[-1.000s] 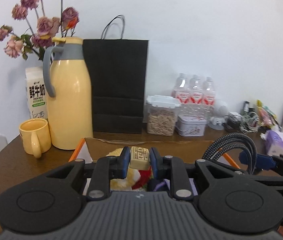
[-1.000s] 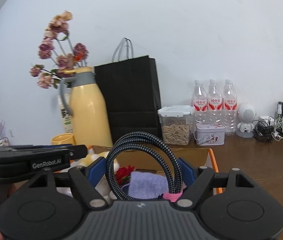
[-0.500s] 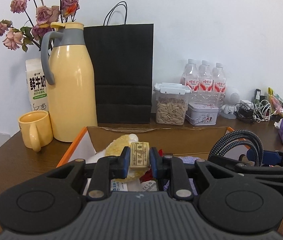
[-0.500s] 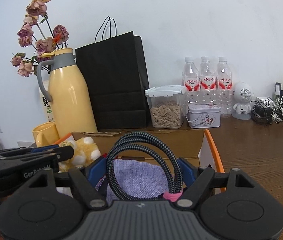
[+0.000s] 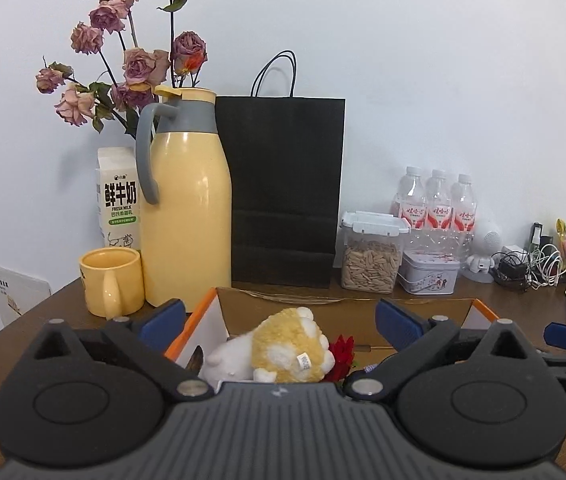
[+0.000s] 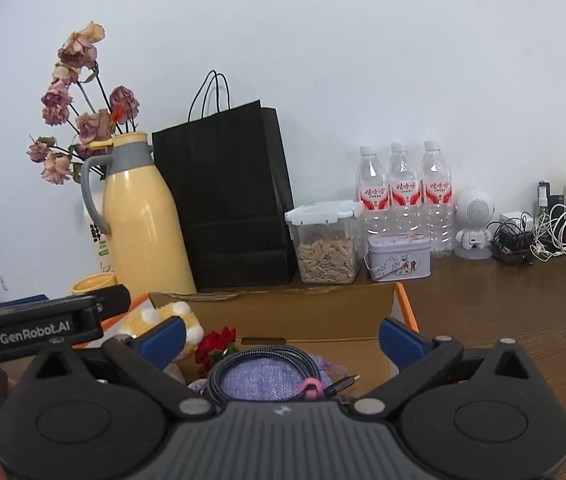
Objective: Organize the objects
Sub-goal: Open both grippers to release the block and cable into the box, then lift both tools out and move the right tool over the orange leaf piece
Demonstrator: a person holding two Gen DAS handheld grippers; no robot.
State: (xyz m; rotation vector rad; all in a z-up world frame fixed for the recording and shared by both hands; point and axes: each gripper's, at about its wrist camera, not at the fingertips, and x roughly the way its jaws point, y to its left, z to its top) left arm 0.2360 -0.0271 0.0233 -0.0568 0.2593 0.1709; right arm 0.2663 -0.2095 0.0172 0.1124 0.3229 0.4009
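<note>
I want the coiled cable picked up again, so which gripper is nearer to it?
Right. The right gripper is open directly over the coiled cable in the box. The left gripper, also open, sits further left, over the plush toy.

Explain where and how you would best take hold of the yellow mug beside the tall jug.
Probably by the handle of the mug: it faces the camera as a narrow upright loop, so level jaws coming from the front could close across it. The jug stands close on the right, so gripping the body from that side looks cramped.
</note>
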